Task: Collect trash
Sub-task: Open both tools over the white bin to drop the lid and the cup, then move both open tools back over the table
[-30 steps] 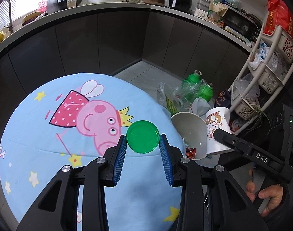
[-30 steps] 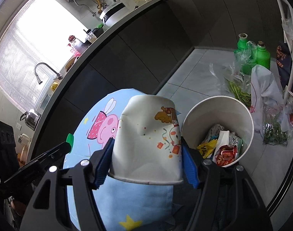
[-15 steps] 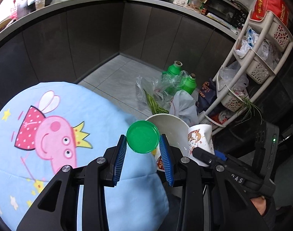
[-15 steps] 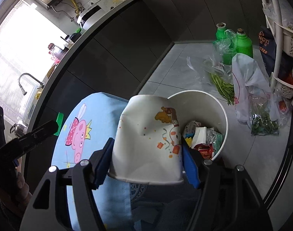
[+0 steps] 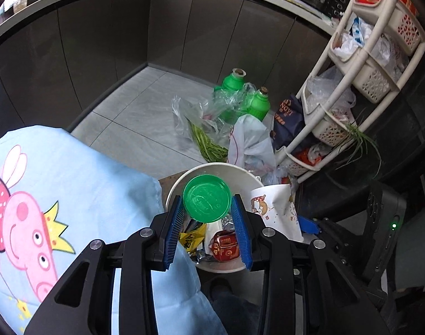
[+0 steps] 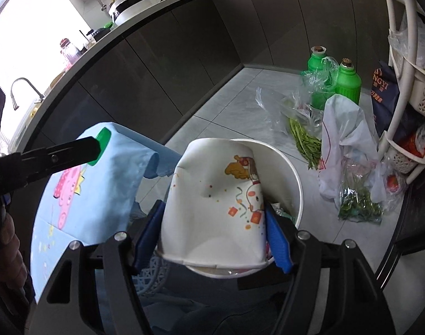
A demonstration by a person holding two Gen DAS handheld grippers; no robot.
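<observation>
Both jaws are clamped: left gripper (image 5: 207, 217) on a green lid (image 5: 207, 198), right gripper (image 6: 212, 234) on a crumpled paper cup (image 6: 216, 209), above the white bin (image 5: 226, 169) at lower centre.

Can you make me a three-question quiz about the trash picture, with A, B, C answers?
1. Where is the green lid?
A. In the left gripper, over the white bin
B. On the floor
C. On the counter

2. How many green bottles stand on the floor?
A. One
B. Two
C. Four

3. How does the paper cup in the right gripper look?
A. Smooth
B. Torn in half
C. Dented

Answers: 1 A, the blue pads clamp it above the bin; 2 B, two stand together; 3 C, its side is caved in.
</observation>
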